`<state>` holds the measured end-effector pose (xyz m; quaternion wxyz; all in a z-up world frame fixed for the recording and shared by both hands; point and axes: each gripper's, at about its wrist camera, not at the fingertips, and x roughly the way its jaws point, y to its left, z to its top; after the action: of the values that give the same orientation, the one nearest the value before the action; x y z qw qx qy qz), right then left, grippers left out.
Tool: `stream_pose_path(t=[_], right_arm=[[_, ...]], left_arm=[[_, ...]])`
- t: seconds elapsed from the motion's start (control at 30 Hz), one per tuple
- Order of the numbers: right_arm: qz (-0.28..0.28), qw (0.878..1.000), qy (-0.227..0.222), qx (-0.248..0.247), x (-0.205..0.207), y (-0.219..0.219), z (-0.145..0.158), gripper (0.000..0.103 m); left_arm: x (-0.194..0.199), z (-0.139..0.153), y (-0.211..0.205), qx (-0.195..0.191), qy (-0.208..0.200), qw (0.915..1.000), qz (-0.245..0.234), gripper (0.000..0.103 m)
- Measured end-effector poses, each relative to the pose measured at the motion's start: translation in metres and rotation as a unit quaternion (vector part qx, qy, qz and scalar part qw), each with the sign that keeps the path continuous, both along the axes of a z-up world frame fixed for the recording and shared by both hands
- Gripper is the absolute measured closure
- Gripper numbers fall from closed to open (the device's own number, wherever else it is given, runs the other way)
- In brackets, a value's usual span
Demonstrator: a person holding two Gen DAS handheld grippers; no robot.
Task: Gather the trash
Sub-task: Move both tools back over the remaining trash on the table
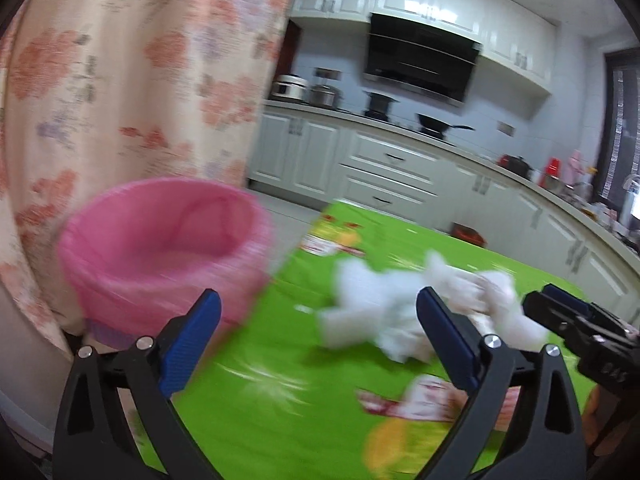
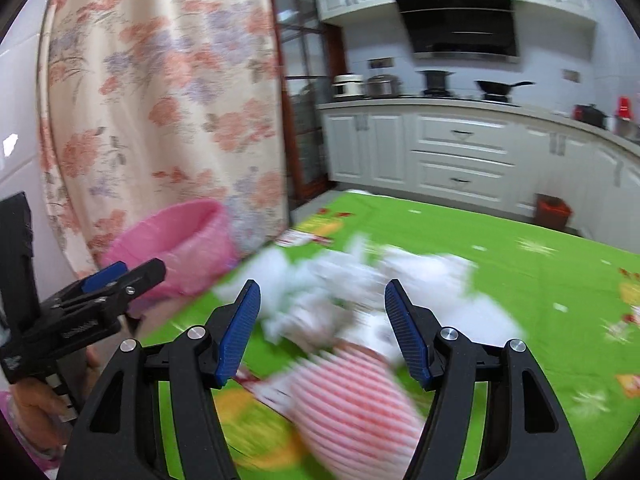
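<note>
Pink-lined bin [image 1: 160, 256] seemingly empty, crumpled tissues [image 1: 400, 312] on green tablecloth [image 1: 280, 420], both tongs apart

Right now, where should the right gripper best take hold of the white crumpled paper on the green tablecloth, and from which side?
Probably the raised middle of the white crumpled paper, coming from above and the near side. The right gripper is open with the heap just beyond its fingertips; the heap is loose and irregular, so thin edges could tear or slip.

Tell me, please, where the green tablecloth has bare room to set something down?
Bare green tablecloth lies on the far side of the white crumpled tissue pile, toward the kitchen cabinets. The near side is crowded: tissues, and the pink-lined bin off the left edge.
</note>
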<state>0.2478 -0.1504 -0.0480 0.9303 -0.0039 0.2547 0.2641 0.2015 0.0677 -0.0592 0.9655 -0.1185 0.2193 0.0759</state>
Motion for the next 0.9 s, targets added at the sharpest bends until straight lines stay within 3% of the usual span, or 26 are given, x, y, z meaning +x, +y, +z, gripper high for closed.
stream_pose_path(t=[0.17, 0.33, 0.57, 0.9], right_arm=[[-0.054, 0.999, 0.009, 0.006, -0.003, -0.055, -0.015, 0.040], [-0.096, 0.995, 0.024, 0.009, 0.000, -0.095, -0.034, 0.040], [-0.131, 0.990, 0.038, 0.040, 0.004, -0.136, -0.049, 0.040], [-0.146, 0.987, 0.040, 0.059, 0.009, -0.157, -0.048, 0.040]], left_arm=[[0.005, -0.010, -0.064, 0.012, -0.002, 0.9986, -0.051, 0.008], [0.013, -0.022, -0.106, 0.004, 0.010, 0.9975, -0.069, 0.008], [0.034, -0.035, -0.136, 0.001, 0.053, 0.9969, -0.058, 0.008], [0.067, -0.047, -0.167, 0.013, 0.110, 0.9929, -0.042, 0.008]])
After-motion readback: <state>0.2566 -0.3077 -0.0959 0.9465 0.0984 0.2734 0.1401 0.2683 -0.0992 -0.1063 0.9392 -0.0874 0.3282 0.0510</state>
